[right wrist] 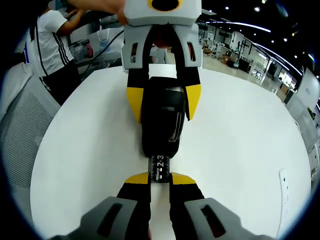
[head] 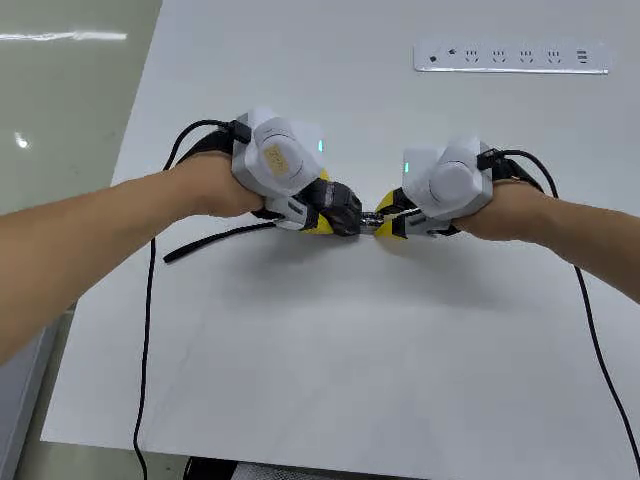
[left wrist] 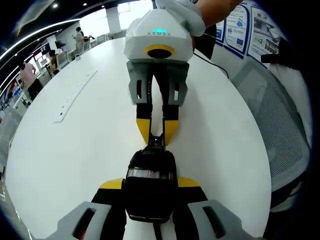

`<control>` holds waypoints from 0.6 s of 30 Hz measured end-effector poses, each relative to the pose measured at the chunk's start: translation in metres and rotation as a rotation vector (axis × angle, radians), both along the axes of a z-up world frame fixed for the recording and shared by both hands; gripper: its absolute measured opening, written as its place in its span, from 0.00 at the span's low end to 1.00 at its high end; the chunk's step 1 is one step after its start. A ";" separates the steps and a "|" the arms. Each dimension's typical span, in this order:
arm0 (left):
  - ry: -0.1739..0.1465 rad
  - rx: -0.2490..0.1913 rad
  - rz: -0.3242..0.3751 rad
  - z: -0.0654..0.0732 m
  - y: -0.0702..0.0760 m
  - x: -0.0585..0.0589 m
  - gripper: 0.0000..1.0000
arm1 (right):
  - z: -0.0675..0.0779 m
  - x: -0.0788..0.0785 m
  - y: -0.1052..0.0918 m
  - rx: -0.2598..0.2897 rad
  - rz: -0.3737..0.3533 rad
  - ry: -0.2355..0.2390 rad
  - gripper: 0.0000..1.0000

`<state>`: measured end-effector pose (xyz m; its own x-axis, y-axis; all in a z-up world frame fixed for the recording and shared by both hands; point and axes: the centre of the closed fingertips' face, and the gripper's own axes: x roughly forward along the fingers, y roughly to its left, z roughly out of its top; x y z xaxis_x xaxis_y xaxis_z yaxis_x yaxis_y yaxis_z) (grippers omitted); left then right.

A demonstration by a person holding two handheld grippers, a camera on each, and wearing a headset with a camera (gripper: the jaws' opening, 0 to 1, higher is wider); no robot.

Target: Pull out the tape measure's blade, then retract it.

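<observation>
Pinches the case (right wrist: 160,120) in the left tool (left wrist: 150,184), seemingly resting on the surface (head: 350,350), nips the short blade (right wrist: 160,167) in the right tool (right wrist: 160,180) just beside the case, and calls for a pull straight away from the case along the blade.

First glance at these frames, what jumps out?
Two grippers nose to nose in the middle of the white table: the left gripper clamps the black tape measure, and the right gripper pinches its blade, drawn out only a little. Beyond them, a white power strip lies near the far edge.
</observation>
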<state>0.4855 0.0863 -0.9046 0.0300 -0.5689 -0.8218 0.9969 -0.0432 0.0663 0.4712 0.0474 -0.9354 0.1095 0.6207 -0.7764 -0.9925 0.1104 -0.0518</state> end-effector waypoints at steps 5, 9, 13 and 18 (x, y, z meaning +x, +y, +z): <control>0.001 0.003 0.001 0.000 0.000 0.000 0.33 | 0.000 0.000 -0.010 -0.008 -0.004 0.002 0.13; 0.001 0.004 0.002 0.000 0.000 0.000 0.33 | 0.001 -0.001 -0.016 -0.011 -0.008 0.004 0.13; 0.004 0.006 0.003 0.000 0.000 0.000 0.33 | 0.002 -0.001 -0.020 -0.015 -0.011 0.004 0.13; 0.003 0.009 0.001 0.000 0.000 -0.001 0.33 | 0.002 -0.002 -0.024 -0.019 -0.011 0.005 0.13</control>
<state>0.4844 0.0865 -0.9043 0.0280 -0.5615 -0.8270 0.9971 -0.0431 0.0630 0.4691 0.0234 -0.9332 0.1123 0.6048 -0.7884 -0.9915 0.1202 -0.0491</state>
